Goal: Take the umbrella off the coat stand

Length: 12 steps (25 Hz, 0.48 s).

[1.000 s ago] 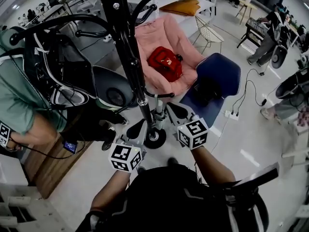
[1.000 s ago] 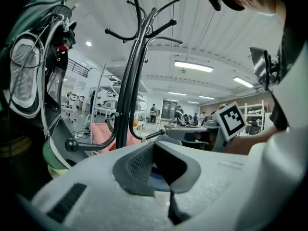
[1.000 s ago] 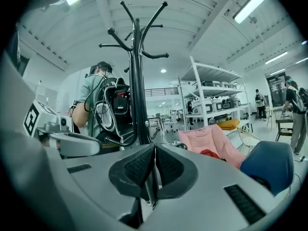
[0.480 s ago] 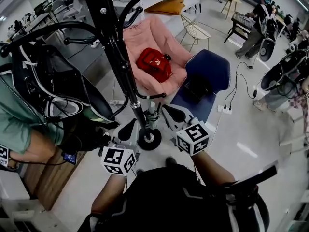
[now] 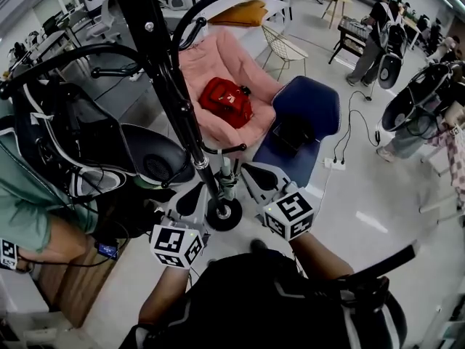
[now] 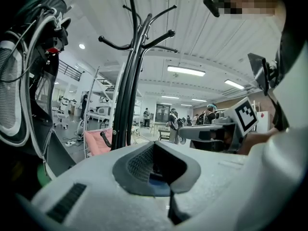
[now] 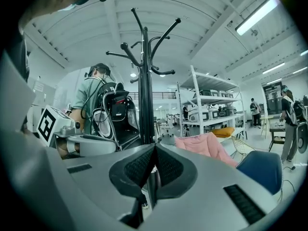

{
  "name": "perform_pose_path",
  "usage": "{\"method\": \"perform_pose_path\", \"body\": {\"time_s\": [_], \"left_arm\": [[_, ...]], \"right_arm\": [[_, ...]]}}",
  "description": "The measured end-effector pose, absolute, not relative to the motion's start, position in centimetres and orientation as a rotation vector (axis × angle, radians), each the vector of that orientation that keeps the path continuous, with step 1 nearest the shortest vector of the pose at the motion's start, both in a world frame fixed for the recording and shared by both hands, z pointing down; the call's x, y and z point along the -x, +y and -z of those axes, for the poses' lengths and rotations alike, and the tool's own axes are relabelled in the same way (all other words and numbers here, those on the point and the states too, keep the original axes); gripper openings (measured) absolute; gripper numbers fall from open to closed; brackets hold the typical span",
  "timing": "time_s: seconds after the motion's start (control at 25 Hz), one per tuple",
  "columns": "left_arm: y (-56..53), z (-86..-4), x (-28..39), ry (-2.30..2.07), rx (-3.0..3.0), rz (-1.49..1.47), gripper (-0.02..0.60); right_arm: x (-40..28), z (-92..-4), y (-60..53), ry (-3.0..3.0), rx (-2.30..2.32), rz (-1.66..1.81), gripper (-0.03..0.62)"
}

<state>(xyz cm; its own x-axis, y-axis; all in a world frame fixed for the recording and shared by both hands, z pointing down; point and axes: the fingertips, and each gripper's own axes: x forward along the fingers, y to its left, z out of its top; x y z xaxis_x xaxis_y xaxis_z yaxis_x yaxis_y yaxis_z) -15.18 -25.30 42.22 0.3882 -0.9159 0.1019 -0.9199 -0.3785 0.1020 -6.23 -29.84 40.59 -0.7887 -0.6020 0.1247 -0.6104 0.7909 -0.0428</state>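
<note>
Head view, and we're looking steeply down the coat stand [image 5: 173,93]: one glossy black metal pole with curved, knob-tipped hooks and a round foot on the floor. The umbrella [image 5: 227,171] hangs low on it, a small pale folded cylinder tight against the pole under a short hook, between the two grippers.

Over to the left gripper [image 6: 156,163]: its ribbed dark rubber fingers [image 6: 138,163] stand apart, with an empty hollow between them. The right gripper [image 7: 154,153] has its fingers [image 7: 139,168] pressed together in one seam. A thin grey strip shows low in that slot, and I can't tell what it is. Each gripper carries one white marker cube [image 5: 176,244], so two in all.

Three seats stand behind: a soft pink padded chair [image 5: 251,67] holding one red bag [image 5: 227,100], a blue chair [image 5: 320,104] and a wire-frame chair [image 5: 283,43]. At the left a person in a green sleeve [image 5: 22,202] wears a black backpack [image 5: 69,140] with white trim. The floor [image 5: 363,202] is pale, smooth and shiny, with a power strip [image 5: 335,164] and black cables. White shelving [image 7: 208,102] stands under a ribbed white ceiling with strip lights.
</note>
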Motion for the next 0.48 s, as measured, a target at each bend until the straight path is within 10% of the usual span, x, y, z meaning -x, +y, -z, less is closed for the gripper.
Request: {"method": "perform_pose_path", "body": {"time_s": [0.48], "left_arm": [[-25.25, -42.03, 15.43, -1.664, -2.508, -0.051, 0.009]], "right_arm": [[6.01, -40.57, -30.18, -2.867, -1.01, -0.097, 0.007]]}}
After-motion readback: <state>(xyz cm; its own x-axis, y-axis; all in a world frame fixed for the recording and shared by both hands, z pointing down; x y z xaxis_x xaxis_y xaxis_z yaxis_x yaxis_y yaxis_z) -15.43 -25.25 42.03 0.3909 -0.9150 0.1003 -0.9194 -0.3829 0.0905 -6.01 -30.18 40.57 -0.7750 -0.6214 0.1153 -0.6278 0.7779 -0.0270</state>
